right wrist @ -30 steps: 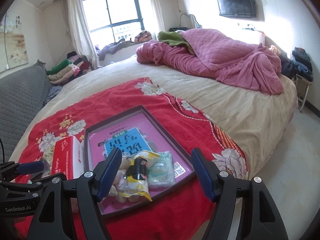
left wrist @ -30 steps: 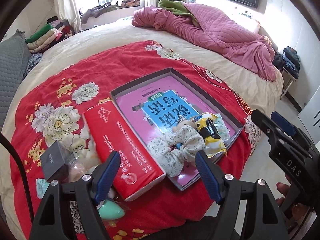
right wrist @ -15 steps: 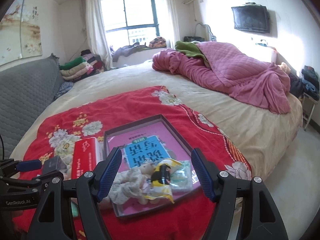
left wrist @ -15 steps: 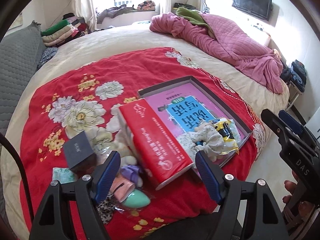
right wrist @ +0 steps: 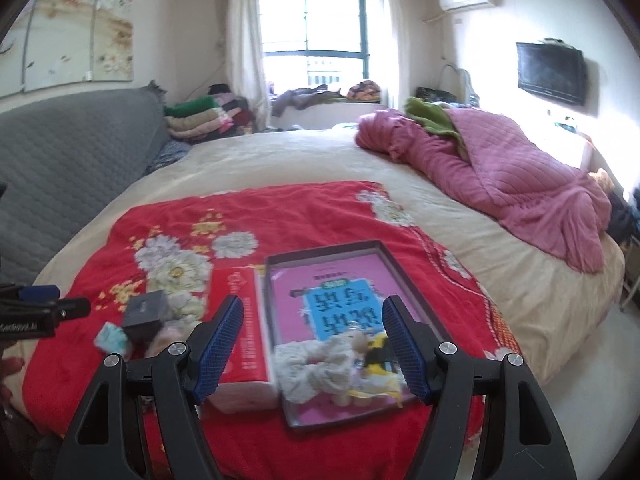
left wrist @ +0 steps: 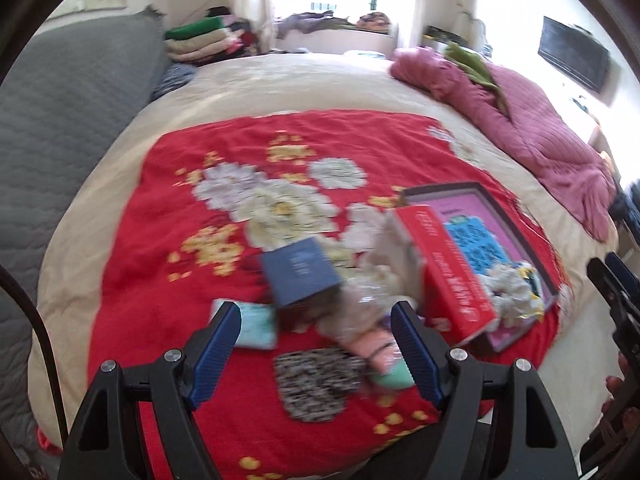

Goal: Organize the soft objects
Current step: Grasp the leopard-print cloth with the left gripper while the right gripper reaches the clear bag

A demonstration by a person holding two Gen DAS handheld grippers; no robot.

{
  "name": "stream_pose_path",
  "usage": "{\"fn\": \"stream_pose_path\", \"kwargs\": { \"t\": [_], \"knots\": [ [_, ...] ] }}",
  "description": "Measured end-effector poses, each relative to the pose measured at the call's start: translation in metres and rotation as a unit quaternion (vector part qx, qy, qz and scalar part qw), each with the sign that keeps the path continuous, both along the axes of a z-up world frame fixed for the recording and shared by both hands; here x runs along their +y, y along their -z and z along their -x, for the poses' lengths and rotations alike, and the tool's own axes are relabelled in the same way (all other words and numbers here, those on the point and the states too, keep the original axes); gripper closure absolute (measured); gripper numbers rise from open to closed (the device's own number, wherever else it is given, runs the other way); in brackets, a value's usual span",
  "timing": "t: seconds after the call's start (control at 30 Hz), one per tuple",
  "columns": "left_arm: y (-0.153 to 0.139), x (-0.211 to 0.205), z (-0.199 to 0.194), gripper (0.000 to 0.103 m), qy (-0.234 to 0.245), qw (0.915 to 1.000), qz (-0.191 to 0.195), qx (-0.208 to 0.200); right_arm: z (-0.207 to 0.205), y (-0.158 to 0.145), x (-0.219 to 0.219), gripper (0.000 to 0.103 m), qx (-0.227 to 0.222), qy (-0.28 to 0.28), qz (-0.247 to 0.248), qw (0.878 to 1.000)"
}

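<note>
Soft objects still loose (left wrist: 372,340) lie in a small heap on the red floral blanket (left wrist: 224,152), to the left of the red tissue pack (left wrist: 448,268) and outside the grey tray (right wrist: 404,276) — the tray already holds a cream scrunchie (right wrist: 316,364) and a yellow packet (right wrist: 376,372). The left gripper (left wrist: 316,344) hangs directly over that heap, its blue pads spread wide with nothing between them; a pink roll and a mint sponge (left wrist: 390,380) sit just under its right-hand pad, a speckled cloth (left wrist: 316,384) between the pads lower down. The view is smeared, so exact outlines are uncertain. The pink roll seems to run diagonally, roughly toward the tissue pack. The right gripper (right wrist: 312,344) is likewise wide open and empty, aimed at the tray's near end. So the left hand is plainly the nearer one for the next pick, the heap lying just ahead and below its fingers.
</note>
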State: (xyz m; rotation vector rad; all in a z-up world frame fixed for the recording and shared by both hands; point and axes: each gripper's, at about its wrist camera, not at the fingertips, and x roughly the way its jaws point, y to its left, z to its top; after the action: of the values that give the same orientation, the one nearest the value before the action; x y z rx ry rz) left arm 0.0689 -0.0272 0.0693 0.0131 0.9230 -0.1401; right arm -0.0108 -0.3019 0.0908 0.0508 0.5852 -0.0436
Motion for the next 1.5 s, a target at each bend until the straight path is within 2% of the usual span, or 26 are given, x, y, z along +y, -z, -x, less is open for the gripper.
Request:
{"fn": "stream_pose_path", "kwargs": {
  "t": [0.17, 0.33, 0.53, 0.8, 1.1, 1.5],
  "knots": [
    [0.014, 0.037, 0.001, 0.026, -0.028, 0.9994, 0.012, 0.017, -0.003, 0.000, 0.033, 0.030, 0.004, -0.036, 0.014, 0.999],
    [0.029, 0.051, 0.006, 0.026, -0.034, 0.9988, 0.023, 0.028, -0.007, 0.007, 0.067, 0.030, 0.015, -0.074, 0.028, 0.997],
    [0.051, 0.054, 0.009, 0.026, -0.027, 0.9981, 0.029, 0.048, -0.013, 0.020, 0.101, 0.030, 0.032, -0.112, 0.054, 0.992],
    [0.088, 0.053, 0.009, 0.026, -0.016, 0.9961, 0.030, 0.082, -0.033, 0.053, 0.139, 0.030, 0.074, -0.167, 0.088, 0.979],
    [0.121, 0.049, 0.006, 0.026, -0.003, 0.9925, 0.037, 0.117, -0.058, 0.080, 0.158, 0.030, 0.106, -0.189, 0.104, 0.971],
    [0.147, 0.060, 0.001, 0.026, -0.008, 0.9877, 0.061, 0.143, -0.109, 0.134, 0.193, 0.030, 0.162, -0.219, 0.153, 0.950]
  ]
}}
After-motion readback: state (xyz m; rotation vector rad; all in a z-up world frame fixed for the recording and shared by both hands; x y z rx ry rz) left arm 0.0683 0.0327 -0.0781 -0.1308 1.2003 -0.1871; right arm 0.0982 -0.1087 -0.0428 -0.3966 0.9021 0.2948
